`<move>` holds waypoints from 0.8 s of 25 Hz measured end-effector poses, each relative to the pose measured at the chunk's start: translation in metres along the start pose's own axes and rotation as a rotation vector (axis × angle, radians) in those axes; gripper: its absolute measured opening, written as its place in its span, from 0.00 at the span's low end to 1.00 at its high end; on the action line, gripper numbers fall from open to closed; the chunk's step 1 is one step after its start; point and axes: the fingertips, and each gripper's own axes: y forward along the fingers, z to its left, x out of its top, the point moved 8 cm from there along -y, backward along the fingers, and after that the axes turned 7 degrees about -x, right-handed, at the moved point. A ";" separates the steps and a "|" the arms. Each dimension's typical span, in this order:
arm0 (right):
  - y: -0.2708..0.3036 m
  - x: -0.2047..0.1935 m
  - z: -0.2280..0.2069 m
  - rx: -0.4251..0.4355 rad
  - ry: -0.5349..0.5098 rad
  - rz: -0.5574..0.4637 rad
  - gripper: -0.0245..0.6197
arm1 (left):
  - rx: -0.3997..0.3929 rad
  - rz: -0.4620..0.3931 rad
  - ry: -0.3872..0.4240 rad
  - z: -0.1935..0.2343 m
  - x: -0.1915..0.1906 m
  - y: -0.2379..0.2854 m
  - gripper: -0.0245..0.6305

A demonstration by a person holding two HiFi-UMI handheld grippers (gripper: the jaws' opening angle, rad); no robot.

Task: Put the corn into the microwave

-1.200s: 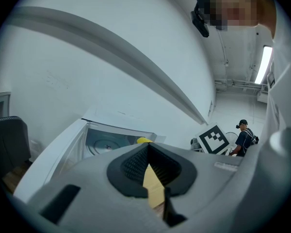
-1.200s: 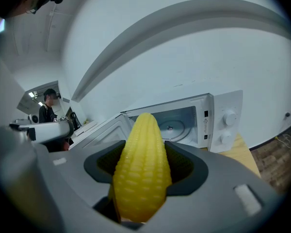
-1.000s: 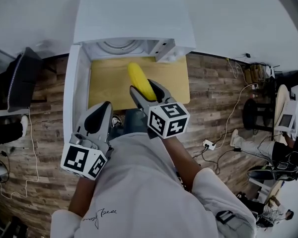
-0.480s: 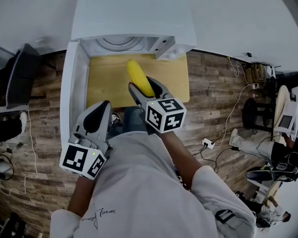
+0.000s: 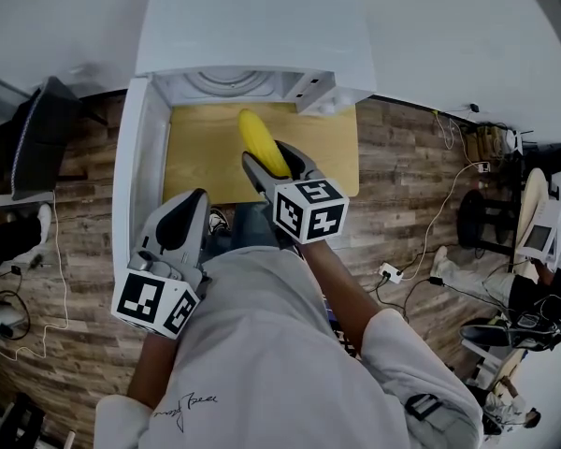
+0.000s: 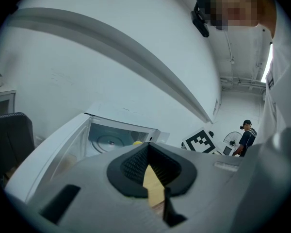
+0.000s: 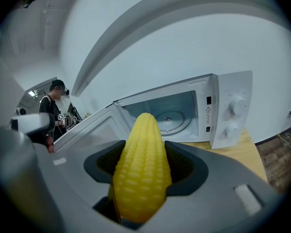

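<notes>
A yellow corn cob [image 5: 259, 143] sticks out forward from my right gripper [image 5: 273, 168], which is shut on it. It hangs over the wooden table [image 5: 201, 157], just in front of the white microwave [image 5: 252, 26]. The microwave door [image 5: 134, 185] stands swung open to the left. In the right gripper view the corn [image 7: 143, 178] fills the space between the jaws and points at the empty cavity with its glass turntable [image 7: 166, 114]. My left gripper [image 5: 181, 224] hovers near the table's front edge beside the open door, shut on nothing.
The microwave's control panel with two knobs [image 7: 231, 115] is on the right side. A dark chair [image 5: 37, 152] stands left of the table. Cables and a power strip [image 5: 393, 271] lie on the wooden floor at the right, where people sit among equipment.
My right gripper has sunk a little with the corn in it, still in front of the open microwave. The left gripper has kept still.
</notes>
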 end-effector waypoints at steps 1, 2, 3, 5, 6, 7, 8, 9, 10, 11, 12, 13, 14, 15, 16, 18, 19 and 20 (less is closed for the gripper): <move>0.002 0.000 -0.001 0.001 0.000 0.003 0.45 | 0.002 0.001 -0.002 0.001 0.000 0.001 0.02; 0.004 0.001 -0.001 0.002 0.001 0.006 0.45 | 0.005 0.002 -0.004 0.002 0.001 0.002 0.02; 0.006 0.002 -0.002 0.002 0.001 0.009 0.45 | 0.007 0.002 -0.006 0.003 0.001 0.002 0.02; 0.011 0.002 -0.004 0.003 0.000 0.015 0.45 | 0.010 0.003 -0.010 0.005 0.001 0.004 0.02; 0.013 0.003 -0.005 0.004 -0.002 0.018 0.45 | 0.013 0.004 -0.011 0.006 0.001 0.005 0.02; 0.016 0.003 -0.005 0.004 -0.004 0.021 0.45 | 0.015 0.005 -0.012 0.007 0.001 0.007 0.02; 0.019 0.004 -0.006 0.005 -0.005 0.025 0.45 | 0.018 0.006 -0.013 0.008 0.002 0.008 0.02; 0.021 0.005 -0.007 0.007 -0.007 0.028 0.45 | 0.021 0.008 -0.012 0.009 0.002 0.009 0.02; 0.024 0.006 -0.007 0.008 -0.007 0.031 0.45 | 0.025 0.011 -0.010 0.011 0.002 0.010 0.02; 0.026 0.006 -0.008 0.009 -0.007 0.035 0.45 | 0.029 0.014 -0.006 0.012 0.003 0.011 0.02; 0.029 0.007 -0.009 0.011 -0.007 0.039 0.45 | 0.032 0.018 -0.003 0.013 0.003 0.012 0.02; 0.031 0.008 -0.009 0.012 -0.007 0.043 0.45 | 0.035 0.022 -0.001 0.014 0.003 0.014 0.02; 0.034 0.008 -0.010 0.013 -0.007 0.047 0.45 | 0.037 0.025 -0.002 0.016 0.003 0.015 0.02; 0.037 0.008 -0.011 0.014 -0.008 0.051 0.45 | 0.039 0.027 -0.003 0.017 0.003 0.016 0.02; 0.039 0.009 -0.012 0.016 -0.010 0.055 0.45 | 0.042 0.029 -0.005 0.018 0.003 0.018 0.02; 0.044 0.010 -0.014 0.020 -0.014 0.063 0.45 | 0.051 0.029 -0.008 0.021 0.004 0.019 0.02; 0.046 0.010 -0.014 0.022 -0.018 0.067 0.45 | 0.056 0.030 -0.008 0.022 0.004 0.020 0.02; 0.048 0.010 -0.014 0.024 -0.021 0.070 0.45 | 0.061 0.031 -0.008 0.022 0.004 0.021 0.02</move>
